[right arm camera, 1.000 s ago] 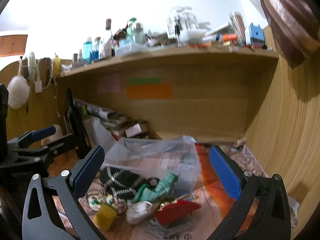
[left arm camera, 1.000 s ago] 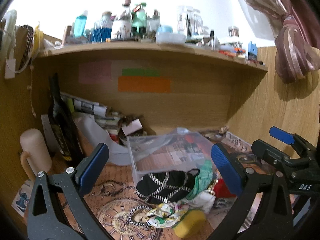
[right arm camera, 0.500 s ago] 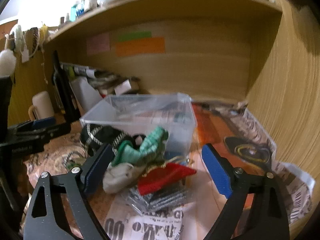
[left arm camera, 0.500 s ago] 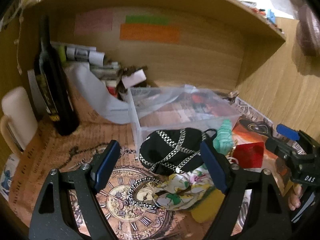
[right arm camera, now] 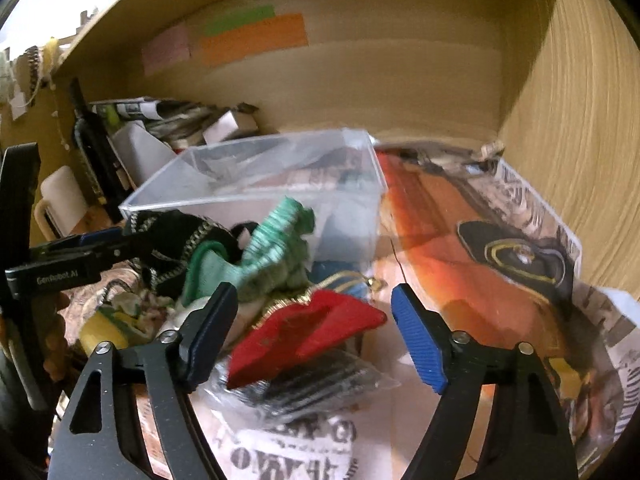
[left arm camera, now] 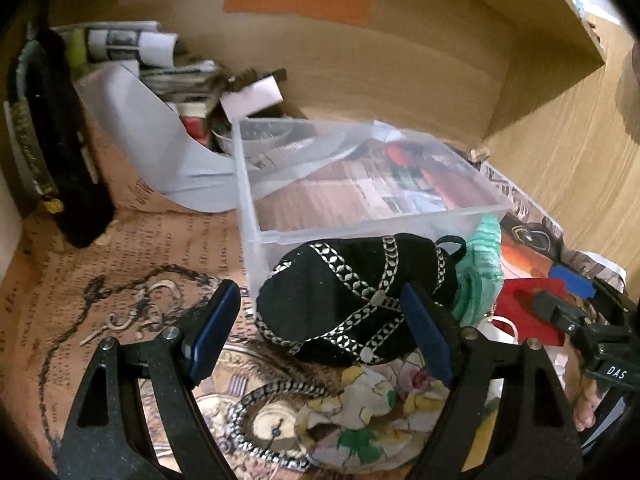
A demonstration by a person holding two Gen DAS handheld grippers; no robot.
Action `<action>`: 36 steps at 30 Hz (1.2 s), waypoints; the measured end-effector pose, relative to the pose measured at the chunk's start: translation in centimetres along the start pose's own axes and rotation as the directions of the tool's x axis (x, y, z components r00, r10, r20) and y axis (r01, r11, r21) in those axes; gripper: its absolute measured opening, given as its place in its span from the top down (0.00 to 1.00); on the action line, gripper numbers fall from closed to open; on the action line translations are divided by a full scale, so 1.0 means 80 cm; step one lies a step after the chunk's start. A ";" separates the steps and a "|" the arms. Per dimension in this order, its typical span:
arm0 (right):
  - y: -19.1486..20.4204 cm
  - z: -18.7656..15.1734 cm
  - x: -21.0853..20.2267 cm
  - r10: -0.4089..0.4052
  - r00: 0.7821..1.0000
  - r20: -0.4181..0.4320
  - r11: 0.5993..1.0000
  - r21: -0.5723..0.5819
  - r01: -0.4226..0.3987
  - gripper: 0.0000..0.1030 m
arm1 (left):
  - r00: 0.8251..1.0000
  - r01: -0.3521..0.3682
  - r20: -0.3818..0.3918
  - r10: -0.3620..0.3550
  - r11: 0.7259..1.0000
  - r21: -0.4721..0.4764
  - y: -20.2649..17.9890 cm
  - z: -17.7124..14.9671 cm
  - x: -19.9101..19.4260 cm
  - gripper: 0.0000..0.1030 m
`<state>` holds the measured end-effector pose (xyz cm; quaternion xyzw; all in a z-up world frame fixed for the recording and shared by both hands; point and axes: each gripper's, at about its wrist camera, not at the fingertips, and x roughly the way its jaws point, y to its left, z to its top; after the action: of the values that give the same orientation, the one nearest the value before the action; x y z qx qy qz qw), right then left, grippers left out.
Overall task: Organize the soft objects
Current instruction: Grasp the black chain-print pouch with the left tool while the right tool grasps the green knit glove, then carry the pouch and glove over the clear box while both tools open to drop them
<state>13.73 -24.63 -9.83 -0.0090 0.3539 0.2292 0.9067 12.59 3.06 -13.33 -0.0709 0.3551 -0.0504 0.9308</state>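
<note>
A heap of soft things lies on a paper-covered counter (left arm camera: 120, 248) in a wooden alcove, pressed against the front wall of a clear plastic storage box (left arm camera: 256, 200), which looks empty. The left gripper (left arm camera: 320, 332) hovers low with its 2 blue-padded fingers (left arm camera: 212, 328) spread wide apart around a black fabric cap with silver chain trim (left arm camera: 352, 292), holding nothing. The right gripper (right arm camera: 316, 332) is likewise spread open and empty, straddling a red felt piece (right arm camera: 304, 336) that rests on a crinkly clear packet (right arm camera: 304, 384). A green knitted item (right arm camera: 272, 252) leans on the box wall between cap and felt; a floral cloth (left arm camera: 380, 412) lies in front of the cap.

Likely step: the first grasp. To do it well, lower each set of fingers deep enough to pinch a thick fold, close on 1 item only, and lift above the box rim before releasing, without snagging the chain trim or the neighbouring cloth
</note>
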 end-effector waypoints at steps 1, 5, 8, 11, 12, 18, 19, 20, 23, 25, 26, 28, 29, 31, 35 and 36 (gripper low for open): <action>-0.002 -0.001 0.002 0.001 1.000 -0.014 1.000 0.003 -0.001 0.34 | 1.000 0.005 -0.006 -0.005 1.000 0.001 0.000 0.000 0.004 0.20; 0.000 0.011 0.004 0.011 1.000 -0.002 1.000 -0.009 -0.011 0.34 | 1.000 0.010 0.008 -0.010 1.000 0.001 0.001 0.000 0.007 0.26; 0.010 0.025 0.001 0.042 0.999 0.023 0.999 -0.028 -0.041 0.34 | 1.000 0.014 0.007 -0.014 1.000 -0.007 0.003 -0.002 0.007 0.36; 0.024 0.033 0.009 0.076 0.997 0.015 0.996 -0.056 -0.075 0.34 | 1.000 0.019 0.004 -0.019 1.000 -0.018 0.005 -0.004 0.005 0.41; 0.029 0.034 0.015 0.079 0.997 0.005 0.995 -0.070 -0.078 0.34 | 1.000 0.020 0.006 -0.020 1.000 -0.021 0.007 -0.006 0.003 0.42; 0.025 0.034 0.061 0.112 0.988 -0.108 0.993 -0.036 -0.117 0.54 | 1.000 0.012 0.029 -0.012 1.000 0.000 0.007 -0.016 -0.011 0.53; 0.022 0.033 0.068 0.132 0.982 -0.131 0.991 -0.019 -0.136 0.62 | 0.999 0.007 0.035 -0.007 1.000 0.004 0.007 -0.017 -0.014 0.56; 0.020 0.033 0.071 0.144 0.980 -0.140 0.989 -0.010 -0.146 0.69 | 0.999 0.004 0.040 -0.004 1.000 0.009 0.007 -0.017 -0.017 0.59; 0.016 0.031 0.071 0.171 0.975 -0.141 0.985 0.015 -0.170 0.75 | 0.999 -0.005 0.053 0.004 1.000 0.024 0.007 -0.018 -0.023 0.65; 0.015 0.029 0.067 0.174 0.977 -0.127 0.985 0.018 -0.173 0.81 | 0.998 -0.009 0.061 0.007 0.999 0.032 0.006 -0.016 -0.026 0.69; 0.014 0.029 0.063 0.176 0.978 -0.114 0.984 0.019 -0.174 0.87 | 0.998 -0.011 0.066 0.008 0.999 0.035 0.005 -0.016 -0.028 0.71; 0.014 0.031 0.060 0.176 0.979 -0.099 0.984 0.016 -0.175 0.89 | 0.997 -0.015 0.077 0.012 0.999 0.041 0.004 -0.014 -0.033 0.74; 0.014 0.032 0.055 0.172 0.982 -0.081 0.985 0.011 -0.172 0.91 | 0.997 -0.018 0.082 0.014 0.999 0.045 0.002 -0.013 -0.035 0.76; 0.014 0.034 0.047 0.166 0.985 -0.055 0.986 0.001 -0.166 0.92 | 0.995 -0.023 0.098 0.017 0.998 0.054 -0.002 -0.011 -0.041 0.77; 0.014 0.037 0.033 0.158 0.987 -0.009 0.987 -0.009 -0.158 0.92 | 0.992 -0.028 0.126 0.019 0.997 0.067 -0.011 -0.009 -0.051 0.77; 0.014 0.037 0.029 0.155 0.988 0.002 0.988 -0.009 -0.155 0.92 | 0.990 -0.032 0.136 0.022 0.997 0.072 -0.013 -0.009 -0.054 0.77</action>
<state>16.68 -22.14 -8.96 0.0148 0.3513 0.3007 0.8866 8.88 2.63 -10.86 -0.0350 0.2900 -0.0461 0.9553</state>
